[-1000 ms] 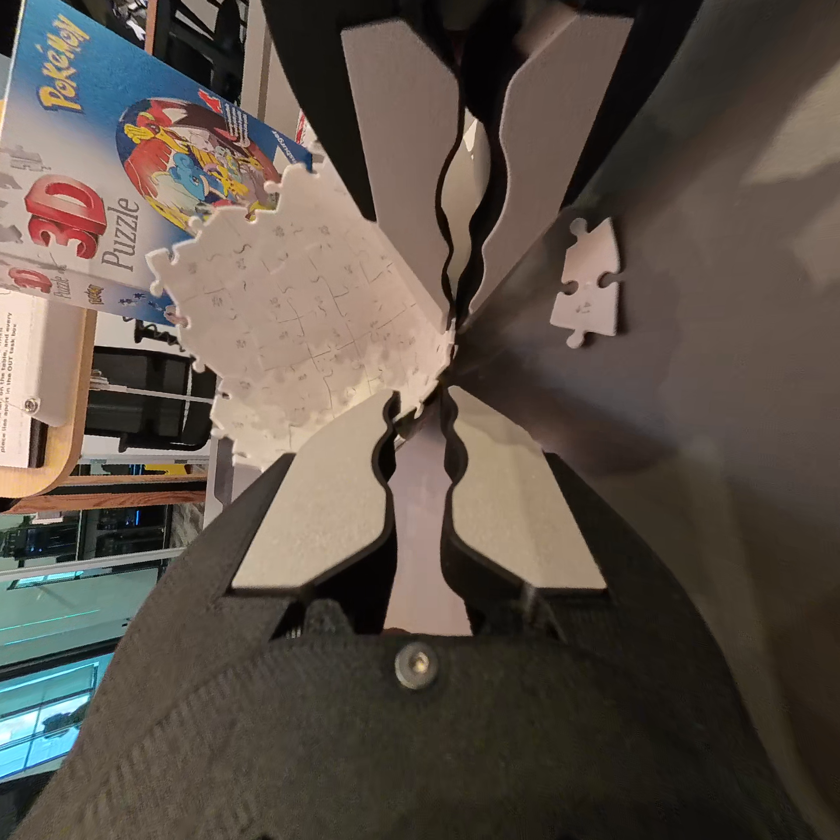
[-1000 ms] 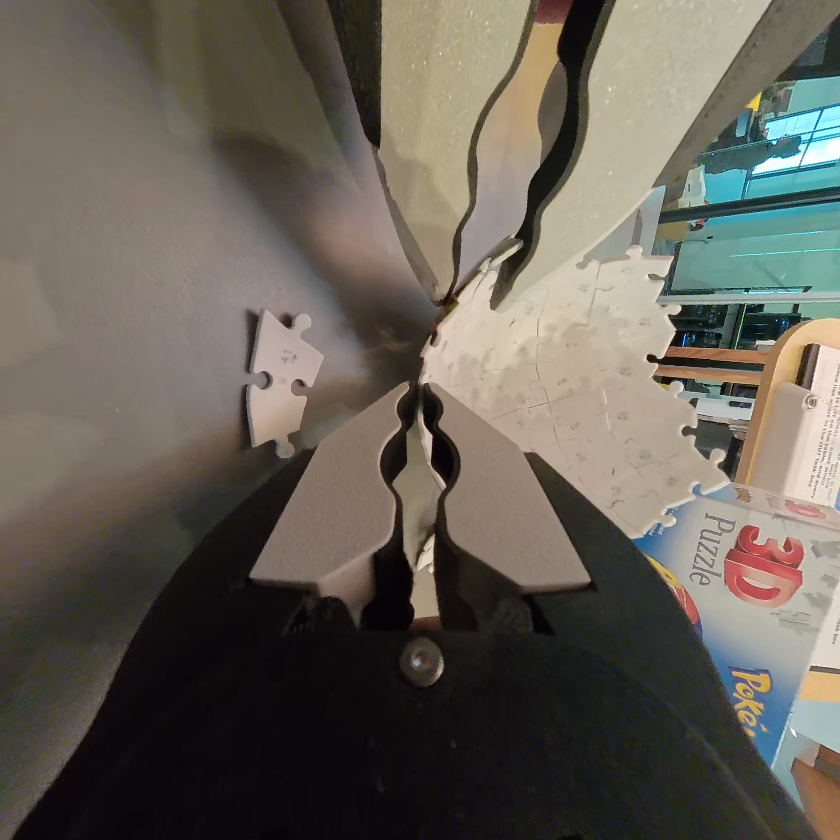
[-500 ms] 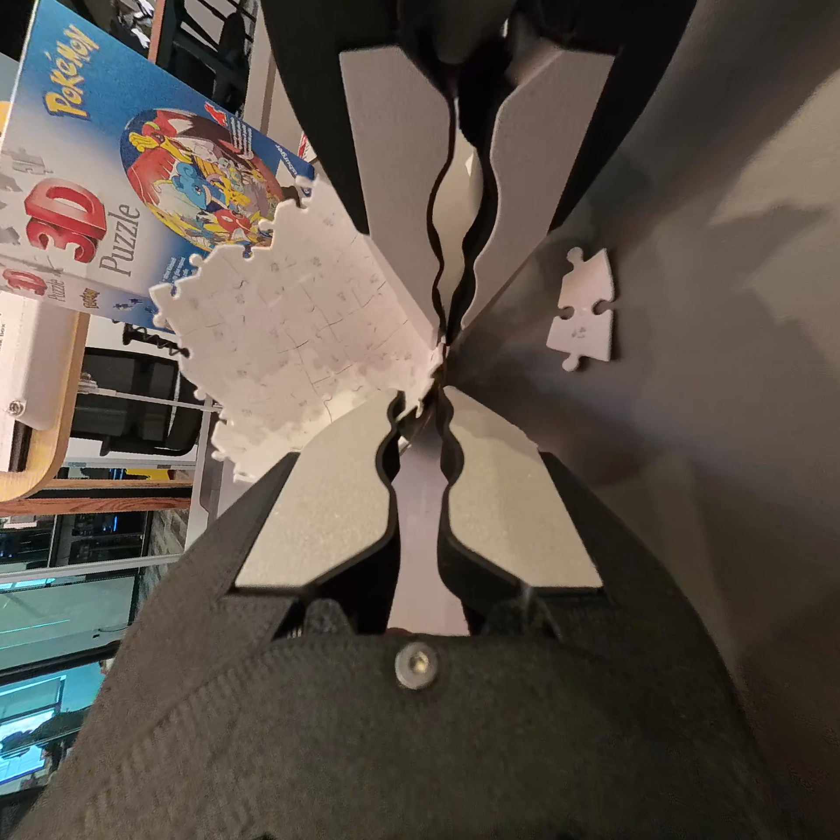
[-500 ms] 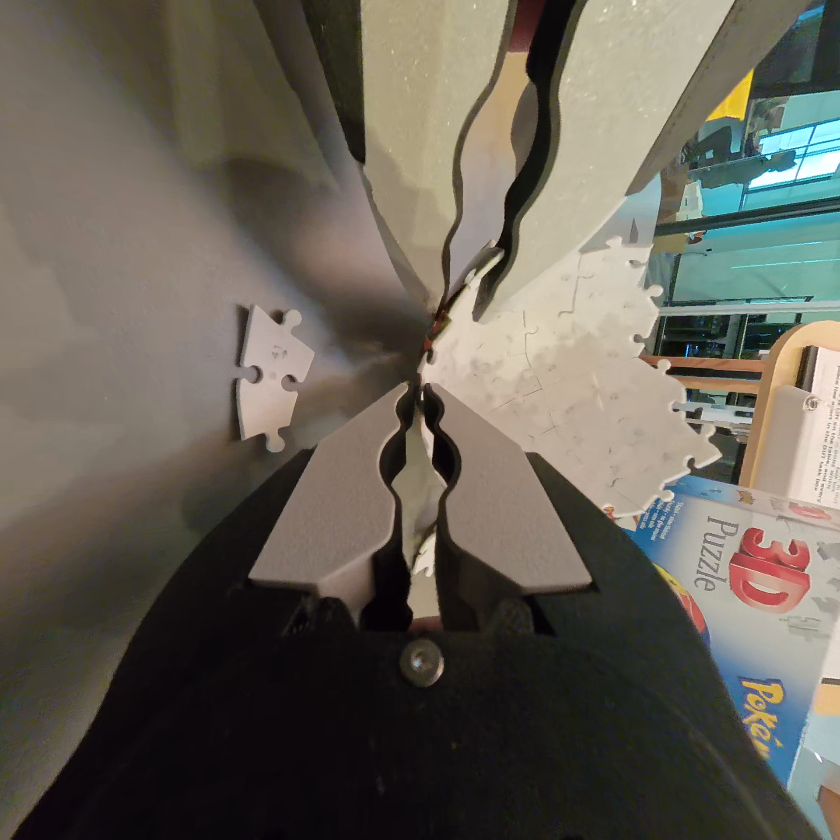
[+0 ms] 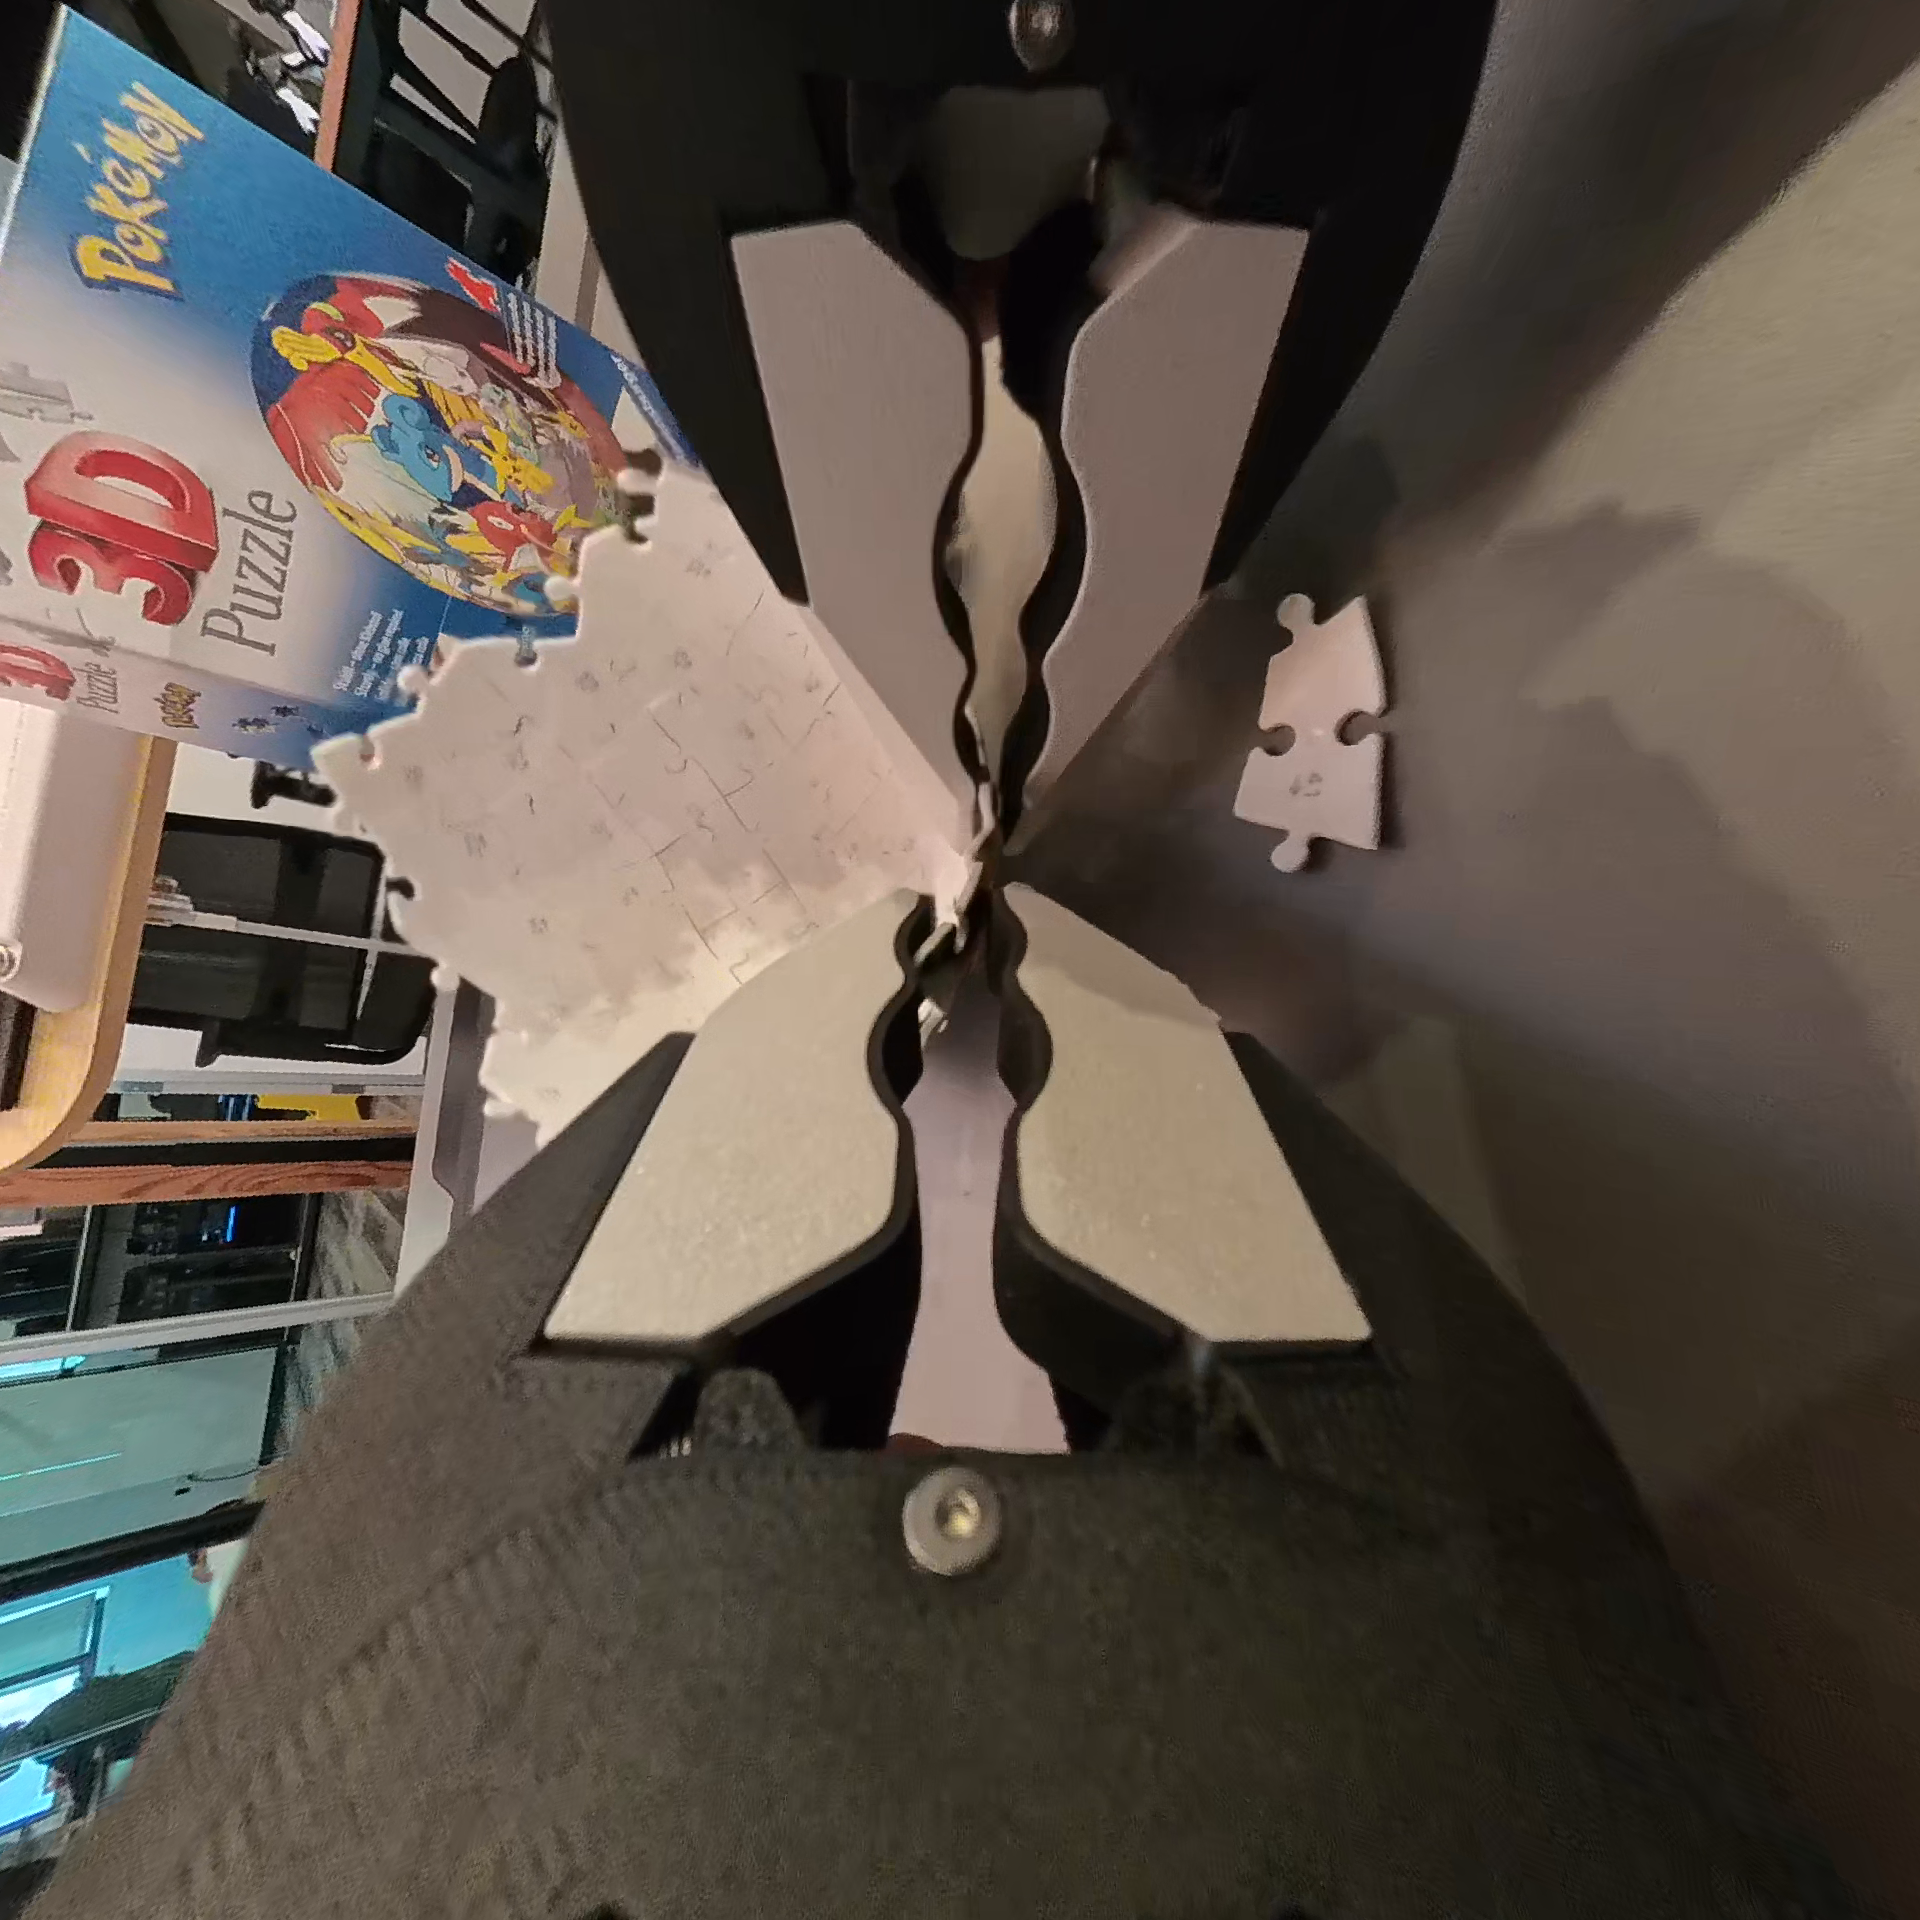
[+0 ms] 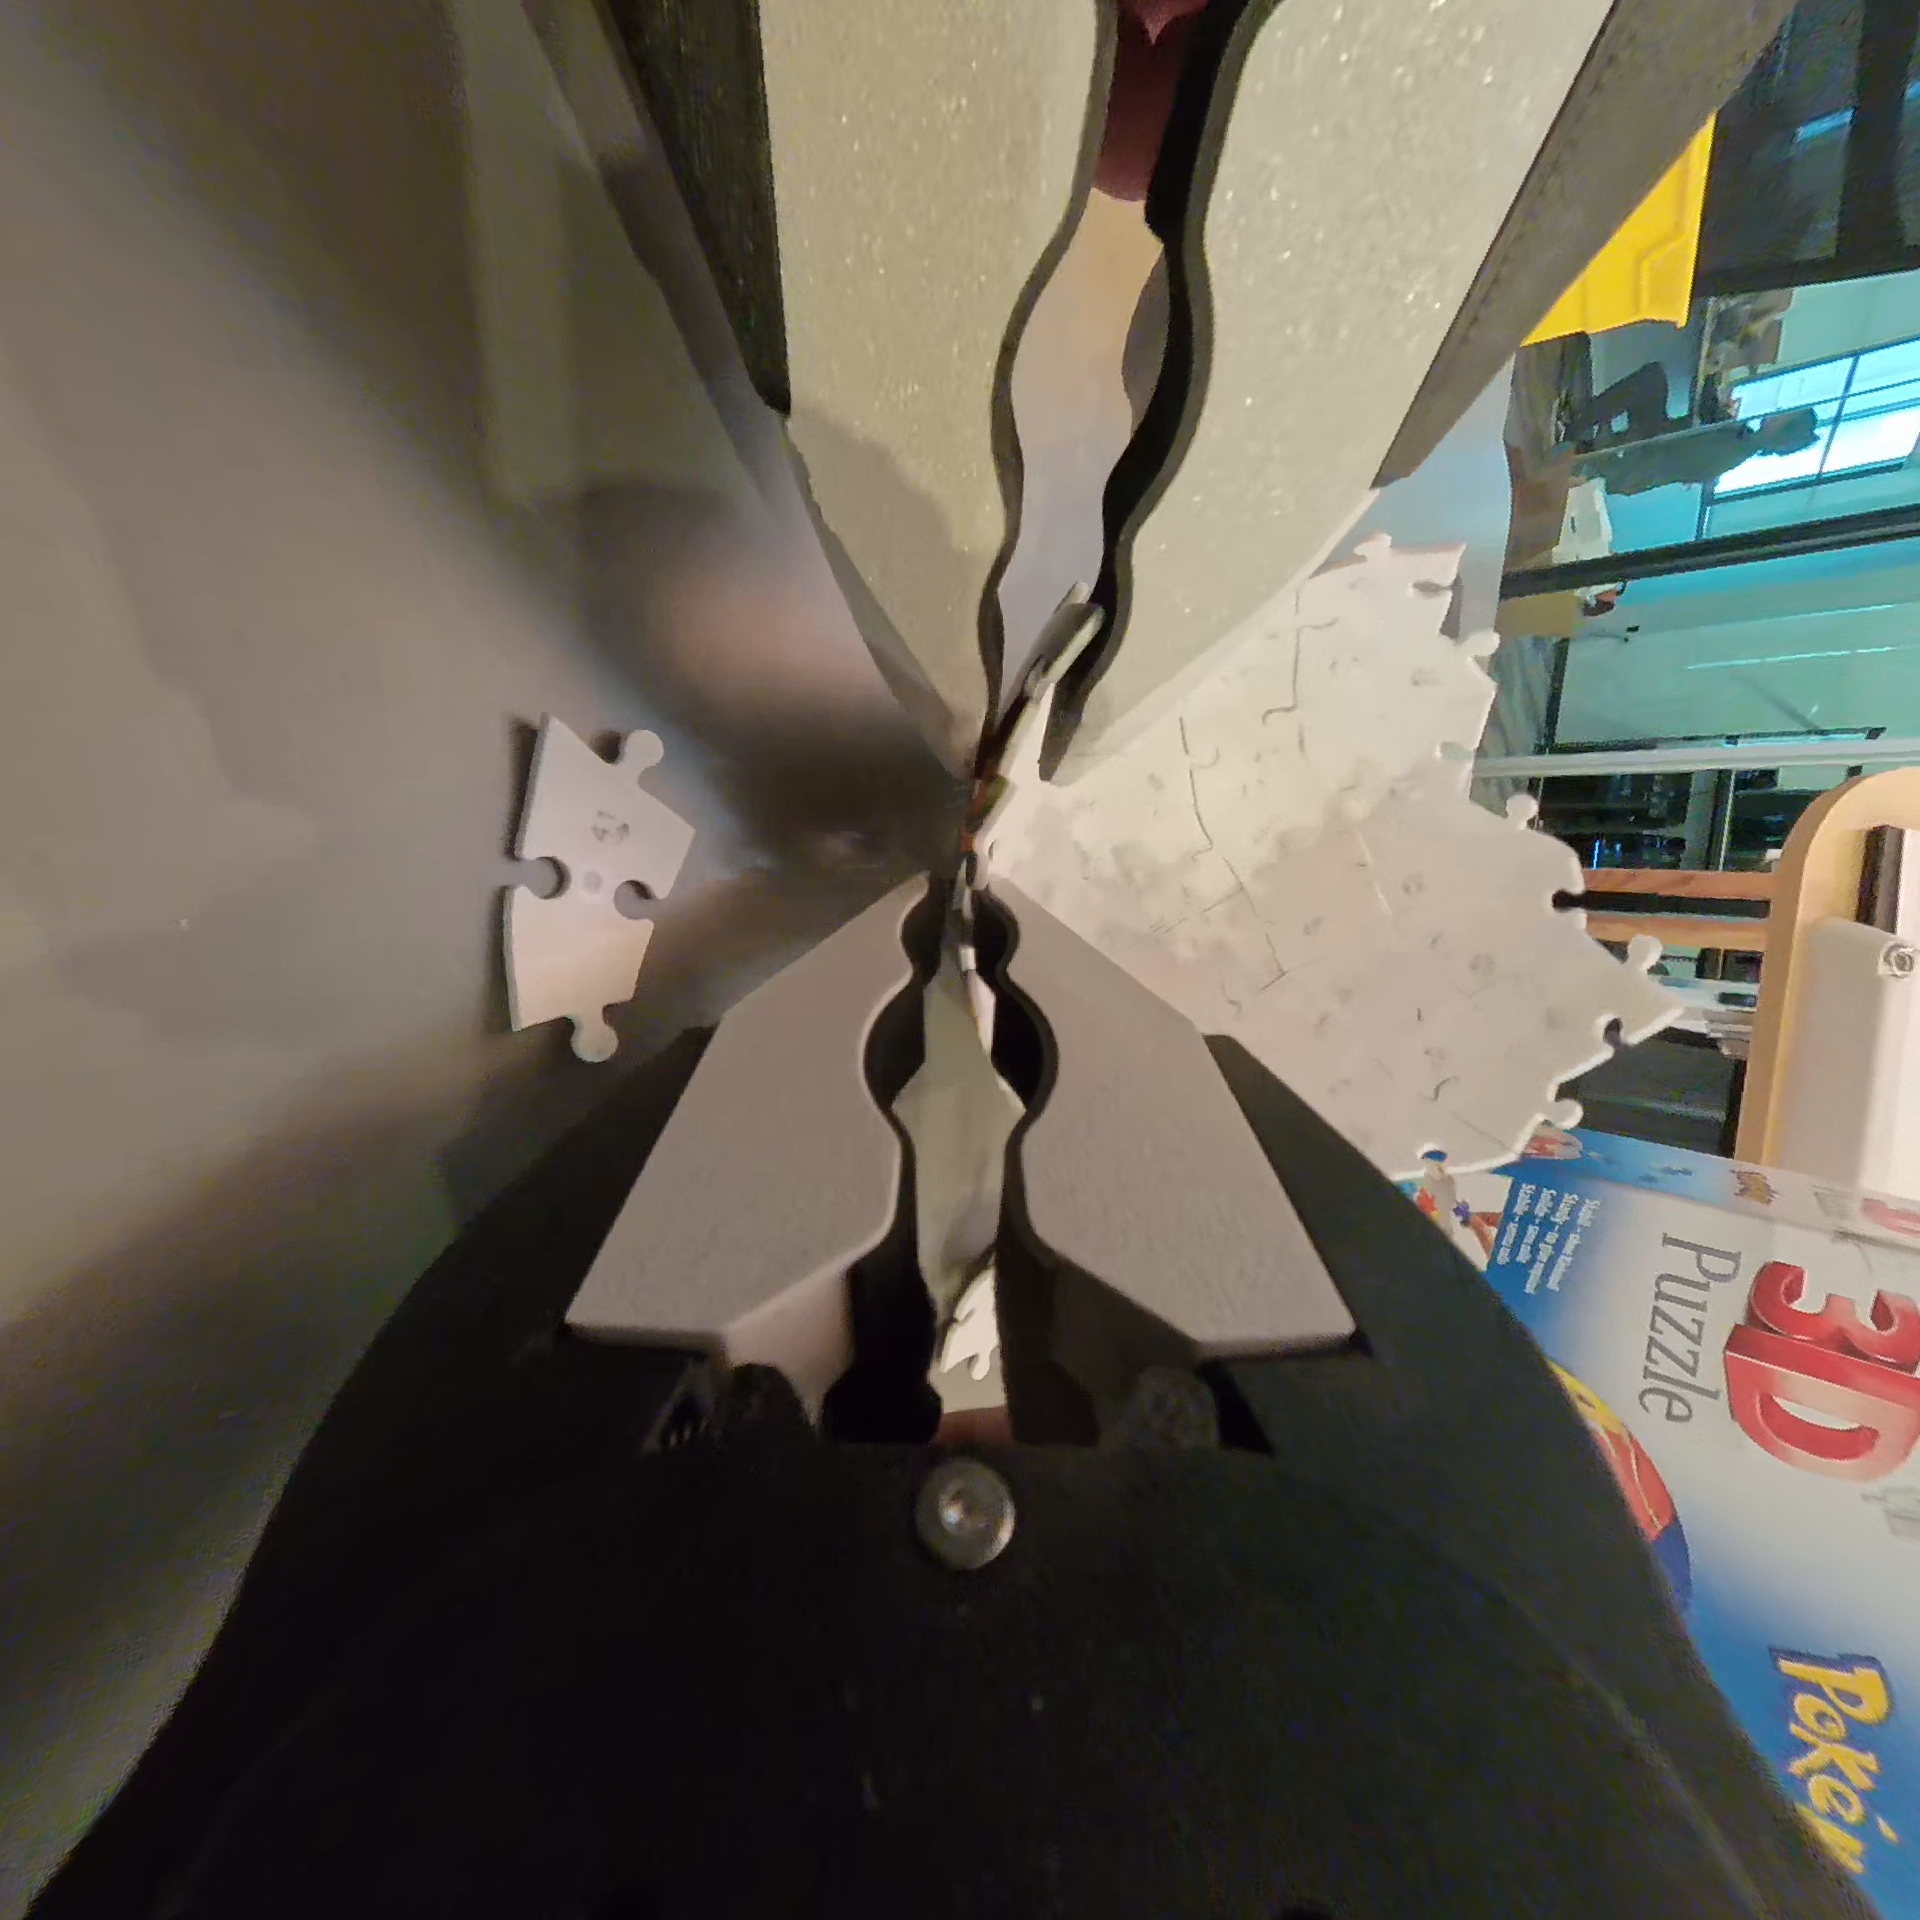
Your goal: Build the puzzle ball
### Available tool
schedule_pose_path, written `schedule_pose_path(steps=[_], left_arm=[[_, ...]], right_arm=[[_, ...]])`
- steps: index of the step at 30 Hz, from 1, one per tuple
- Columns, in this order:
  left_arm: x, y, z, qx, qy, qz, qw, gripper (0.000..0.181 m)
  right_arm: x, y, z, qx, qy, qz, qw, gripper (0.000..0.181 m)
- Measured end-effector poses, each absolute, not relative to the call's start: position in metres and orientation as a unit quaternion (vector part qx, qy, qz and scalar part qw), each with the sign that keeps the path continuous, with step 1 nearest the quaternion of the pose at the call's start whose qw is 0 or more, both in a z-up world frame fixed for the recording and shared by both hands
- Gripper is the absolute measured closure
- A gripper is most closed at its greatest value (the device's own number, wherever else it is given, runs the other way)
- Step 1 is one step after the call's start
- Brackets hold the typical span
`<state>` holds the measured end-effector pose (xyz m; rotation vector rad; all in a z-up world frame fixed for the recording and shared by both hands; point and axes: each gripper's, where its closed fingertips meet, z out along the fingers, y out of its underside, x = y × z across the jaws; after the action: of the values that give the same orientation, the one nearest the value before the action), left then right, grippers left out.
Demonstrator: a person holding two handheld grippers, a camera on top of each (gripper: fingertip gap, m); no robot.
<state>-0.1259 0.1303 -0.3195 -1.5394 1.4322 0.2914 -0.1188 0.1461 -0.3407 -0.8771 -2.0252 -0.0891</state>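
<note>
puzzle shell | edge pinched by left claw | right claw opposite, tip-to-tip

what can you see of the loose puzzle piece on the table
The loose piece is one pale, flat, card-like piece lying blank side up on the grey table. Its outline tapers, with knobs at both ends and notches cut into its two long sides. A small mark is printed on it. Nothing touches it; it lies apart from both hand-held grippers and the assembled shell.
</note>
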Motion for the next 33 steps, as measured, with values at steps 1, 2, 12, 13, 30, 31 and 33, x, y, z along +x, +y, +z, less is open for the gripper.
schedule_pose_path(steps=[1,2,12,13,30,31,33], left_arm=[[-0.126,0.1305,-0.3194,-0.634,0.588,0.119,0.488,0.172],[-0.1258,0.1306,-0.3192,-0.634,0.588,0.119,0.487,0.172],[-0.1225,0.1316,-0.3177,-0.661,0.571,0.082,0.481,0.171],[-0.1222,0.1319,-0.3174,-0.662,0.57,0.08,0.48,0.171],[-0.1201,0.13,-0.3147,-0.658,0.582,0.054,0.474,0.176],[-0.1196,0.13,-0.3137,-0.662,0.577,0.046,0.475,0.176],[-0.1184,0.1296,-0.3141,-0.668,0.574,0.034,0.473,0.176]], right_arm=[[-0.119,0.1462,-0.3406,-0.351,-0.821,-0.036,0.449,0.179],[-0.1191,0.1463,-0.3406,-0.347,-0.823,-0.035,0.45,0.18],[-0.1172,0.1466,-0.3393,-0.329,-0.832,-0.027,0.446,0.18],[-0.1174,0.1465,-0.3393,-0.328,-0.832,-0.025,0.446,0.18],[-0.1191,0.1452,-0.3358,-0.308,-0.852,0.001,0.423,0.181],[-0.1188,0.1448,-0.3349,-0.308,-0.853,0.005,0.421,0.181],[-0.118,0.1443,-0.3348,-0.31,-0.855,0.015,0.415,0.181]])
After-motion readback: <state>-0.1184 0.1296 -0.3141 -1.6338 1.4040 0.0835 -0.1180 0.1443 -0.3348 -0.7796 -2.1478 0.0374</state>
